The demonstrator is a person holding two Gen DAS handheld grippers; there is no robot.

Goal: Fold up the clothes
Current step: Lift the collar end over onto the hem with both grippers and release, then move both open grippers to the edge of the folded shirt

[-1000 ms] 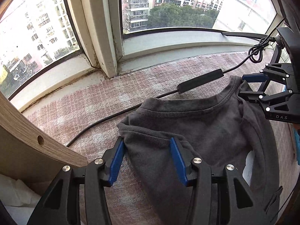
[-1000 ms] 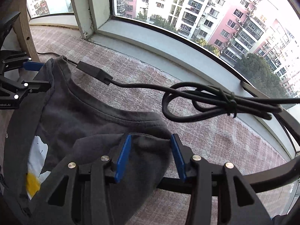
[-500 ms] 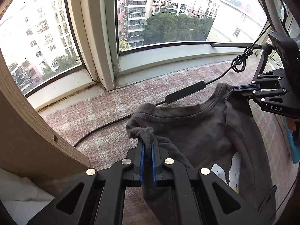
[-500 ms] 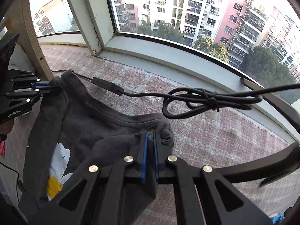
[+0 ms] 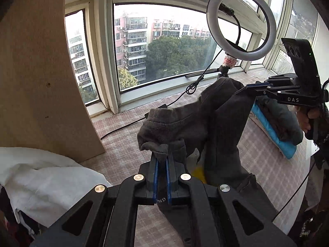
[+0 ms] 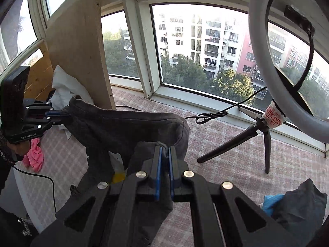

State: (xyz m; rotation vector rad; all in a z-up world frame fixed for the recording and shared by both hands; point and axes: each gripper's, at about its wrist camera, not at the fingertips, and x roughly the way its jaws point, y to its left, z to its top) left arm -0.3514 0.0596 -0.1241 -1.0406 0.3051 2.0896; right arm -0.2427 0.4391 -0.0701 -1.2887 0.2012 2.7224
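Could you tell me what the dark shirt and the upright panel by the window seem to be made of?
Dark shirt: likely a soft cotton-type knit, matte charcoal; it drapes limply and shows a ribbed neckline. Upright panel: seemingly laminated board with a pale wood-grain finish, smooth and flat, with small drilled holes; the core is not visible.

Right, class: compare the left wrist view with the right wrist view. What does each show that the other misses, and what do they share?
Only the left wrist view shows the right hand-held gripper from outside and the white cloth lower left. Only the right wrist view shows the pink cloth and the ring light's tripod legs. Both show the dark grey shirt lifted between two shut grippers, the ring light and the window.
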